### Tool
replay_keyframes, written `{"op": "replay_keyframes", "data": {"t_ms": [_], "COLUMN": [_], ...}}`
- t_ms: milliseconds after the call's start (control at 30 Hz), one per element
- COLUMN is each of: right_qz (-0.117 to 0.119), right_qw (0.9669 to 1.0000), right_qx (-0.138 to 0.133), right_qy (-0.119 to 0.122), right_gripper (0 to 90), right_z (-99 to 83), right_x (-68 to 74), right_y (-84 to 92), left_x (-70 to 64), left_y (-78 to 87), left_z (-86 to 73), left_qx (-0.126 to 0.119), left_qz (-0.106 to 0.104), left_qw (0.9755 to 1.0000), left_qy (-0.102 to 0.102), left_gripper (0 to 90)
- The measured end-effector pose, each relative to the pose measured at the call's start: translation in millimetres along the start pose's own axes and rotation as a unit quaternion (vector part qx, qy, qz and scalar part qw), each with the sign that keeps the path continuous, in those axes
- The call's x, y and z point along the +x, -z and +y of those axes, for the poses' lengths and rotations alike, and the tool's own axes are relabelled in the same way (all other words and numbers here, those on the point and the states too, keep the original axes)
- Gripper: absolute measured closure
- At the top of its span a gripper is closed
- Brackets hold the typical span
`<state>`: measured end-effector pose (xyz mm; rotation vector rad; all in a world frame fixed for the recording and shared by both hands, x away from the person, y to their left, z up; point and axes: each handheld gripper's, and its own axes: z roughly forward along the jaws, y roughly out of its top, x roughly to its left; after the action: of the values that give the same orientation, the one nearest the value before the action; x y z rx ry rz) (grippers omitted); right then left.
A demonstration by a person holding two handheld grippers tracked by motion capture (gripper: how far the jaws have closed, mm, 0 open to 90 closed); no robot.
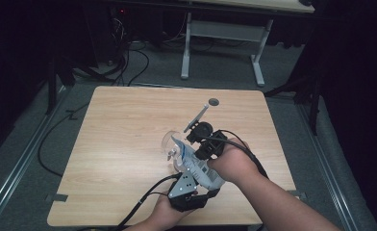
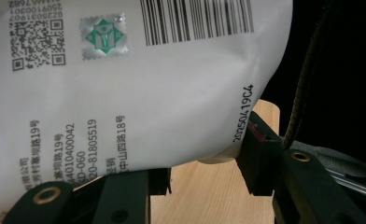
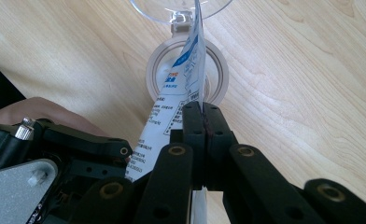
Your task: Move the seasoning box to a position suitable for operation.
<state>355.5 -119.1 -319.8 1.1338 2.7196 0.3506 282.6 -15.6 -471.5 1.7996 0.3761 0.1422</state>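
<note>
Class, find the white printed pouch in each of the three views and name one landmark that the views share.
High view: the white pouch lies slanted at centre, between the two hands.
Left gripper view: it covers the upper left, barcode at the top.
Right gripper view: seen edge-on, rising from the shut right claw toward the clear glass.
Shared landmark: the light wooden table.

Grey carpet floor (image 1: 153, 72), white-legged desk (image 1: 225, 33) behind.

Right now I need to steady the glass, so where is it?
In the high view the glass stands right of the table's centre, just left of the pouch held over it by both grippers.
</note>
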Motion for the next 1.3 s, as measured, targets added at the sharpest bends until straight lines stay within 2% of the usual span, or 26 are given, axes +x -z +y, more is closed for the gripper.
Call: {"op": "replay_keyframes", "data": {"t_ms": [1300], "right_qz": [-0.003], "right_qw": [1.0000], "right_qx": [-0.001], "right_qy": [0.002], "right_gripper": [90.0], "right_z": [2.1], "right_x": [0.3], "right_y": [0.3], "left_x": [-0.3], "left_y": [0.0], "left_z": [2.4], "left_qx": [-0.004], "left_qz": [0.001], "left_qw": [1.0000], "left_qy": [0.000], "left_gripper": [60.1]}}
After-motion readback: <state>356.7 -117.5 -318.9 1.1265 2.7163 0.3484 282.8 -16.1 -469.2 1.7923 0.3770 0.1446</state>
